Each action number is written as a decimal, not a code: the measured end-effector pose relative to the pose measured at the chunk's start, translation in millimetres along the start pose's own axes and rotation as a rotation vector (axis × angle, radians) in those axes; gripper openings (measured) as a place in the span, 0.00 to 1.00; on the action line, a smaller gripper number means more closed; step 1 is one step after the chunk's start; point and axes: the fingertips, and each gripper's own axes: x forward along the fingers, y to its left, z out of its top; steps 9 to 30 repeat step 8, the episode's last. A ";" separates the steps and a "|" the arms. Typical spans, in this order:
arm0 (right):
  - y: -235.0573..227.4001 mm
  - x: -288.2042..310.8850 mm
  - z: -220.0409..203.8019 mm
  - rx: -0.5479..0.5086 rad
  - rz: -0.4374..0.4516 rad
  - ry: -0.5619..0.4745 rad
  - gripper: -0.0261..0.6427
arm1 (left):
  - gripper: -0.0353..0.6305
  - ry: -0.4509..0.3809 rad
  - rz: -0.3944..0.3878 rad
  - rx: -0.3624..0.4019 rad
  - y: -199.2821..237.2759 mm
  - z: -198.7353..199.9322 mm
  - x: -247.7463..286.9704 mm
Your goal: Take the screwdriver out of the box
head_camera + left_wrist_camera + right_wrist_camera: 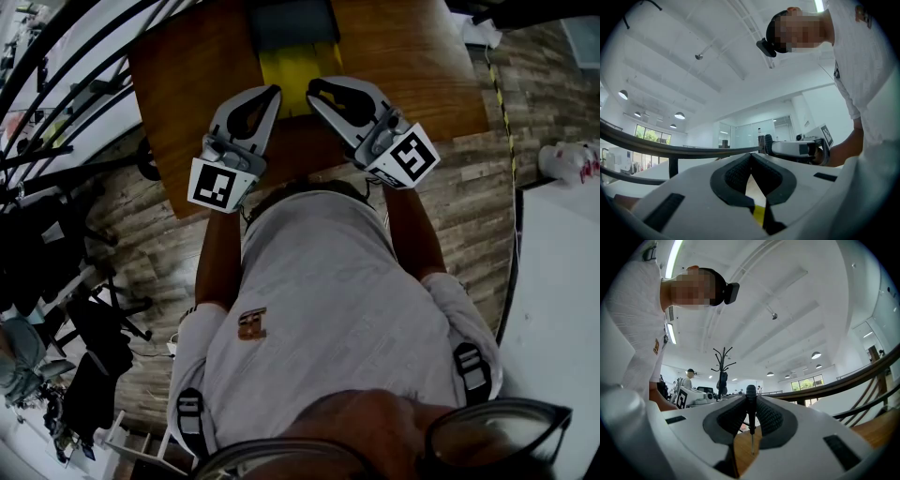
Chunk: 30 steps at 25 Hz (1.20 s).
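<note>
My right gripper (pixel 750 398) is shut on a small black screwdriver (pixel 751 414). It stands upright between the pads, handle up, thin shaft pointing down over the wooden table (pixel 745 451). In the head view both grippers hover at the near edge of the box (pixel 298 64), which has a yellow inside and a dark lid behind it. The right gripper (pixel 315 89) is just right of the left gripper (pixel 274 92), tips close together. The left gripper (pixel 751 155) has its jaws together at the tips with nothing between them. I cannot make out the screwdriver in the head view.
The brown table (pixel 187 84) ends just in front of the person's body. Black chairs and stands (pixel 84 309) crowd the floor at left. A white table (pixel 562 281) stands at right. A dark curved railing (pixel 670 150) and a coat stand (pixel 723 366) are farther off.
</note>
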 end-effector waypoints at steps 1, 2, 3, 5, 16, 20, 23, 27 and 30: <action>0.3 0.0 -0.1 0.001 0.001 -0.001 0.16 | 0.08 0.002 0.002 -0.001 0.0 -0.3 -0.2; 0.7 -0.1 0.2 0.002 0.003 -0.002 0.16 | 0.08 0.002 0.003 -0.001 -0.1 -0.2 -0.3; 1.0 -0.2 0.4 0.003 0.004 -0.002 0.16 | 0.08 0.002 0.004 -0.001 -0.2 0.2 -0.2; 1.1 -0.4 0.9 0.003 0.007 -0.002 0.16 | 0.08 -0.002 0.005 0.001 -0.3 1.4 0.2; 0.9 -0.5 1.8 0.003 0.008 -0.003 0.16 | 0.08 -0.003 0.006 0.002 -0.2 2.1 0.4; 0.9 -0.5 1.8 0.003 0.008 -0.003 0.16 | 0.08 -0.003 0.006 0.002 -0.2 2.1 0.4; 0.9 -0.5 1.8 0.003 0.008 -0.003 0.16 | 0.08 -0.003 0.006 0.002 -0.2 2.1 0.4; 0.9 -0.5 1.8 0.003 0.008 -0.003 0.16 | 0.08 -0.003 0.006 0.002 -0.2 2.1 0.4; 0.9 -0.5 1.8 0.003 0.008 -0.003 0.16 | 0.08 -0.003 0.006 0.002 -0.2 2.1 0.4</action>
